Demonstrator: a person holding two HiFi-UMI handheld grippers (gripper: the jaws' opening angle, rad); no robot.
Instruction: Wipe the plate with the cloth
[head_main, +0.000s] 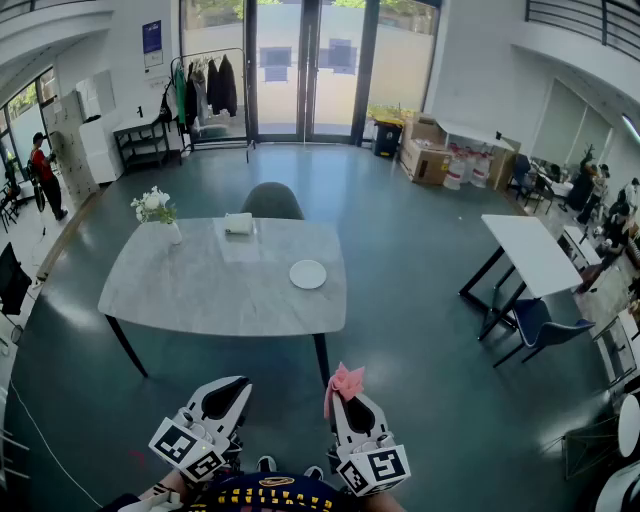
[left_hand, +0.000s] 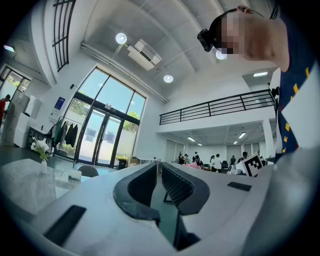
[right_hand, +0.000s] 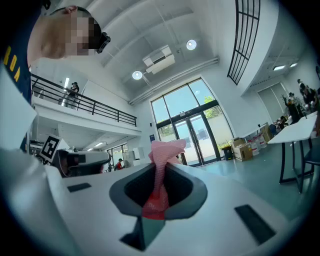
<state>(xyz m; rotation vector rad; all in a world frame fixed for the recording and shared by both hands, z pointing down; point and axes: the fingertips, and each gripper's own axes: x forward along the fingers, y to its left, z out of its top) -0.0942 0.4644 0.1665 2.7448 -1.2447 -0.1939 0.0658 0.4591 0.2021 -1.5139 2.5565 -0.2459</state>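
Observation:
A white round plate (head_main: 308, 274) lies near the right edge of the grey marble table (head_main: 200, 290), well ahead of both grippers. My right gripper (head_main: 346, 396) is held low near my body, shut on a pink cloth (head_main: 347, 380). In the right gripper view the cloth (right_hand: 165, 152) sticks up out of the closed jaws of the right gripper (right_hand: 161, 172). To its left, my left gripper (head_main: 236, 386) is also held low; in its own view the left gripper (left_hand: 159, 167) has its jaws together with nothing between them. Neither gripper view shows the plate.
On the table stand a small vase of white flowers (head_main: 158, 212) and a white tissue box (head_main: 238, 223). A grey chair (head_main: 273, 200) is behind the table. A white table (head_main: 535, 255) with a blue chair (head_main: 545, 325) stands to the right. Teal floor lies between me and the table.

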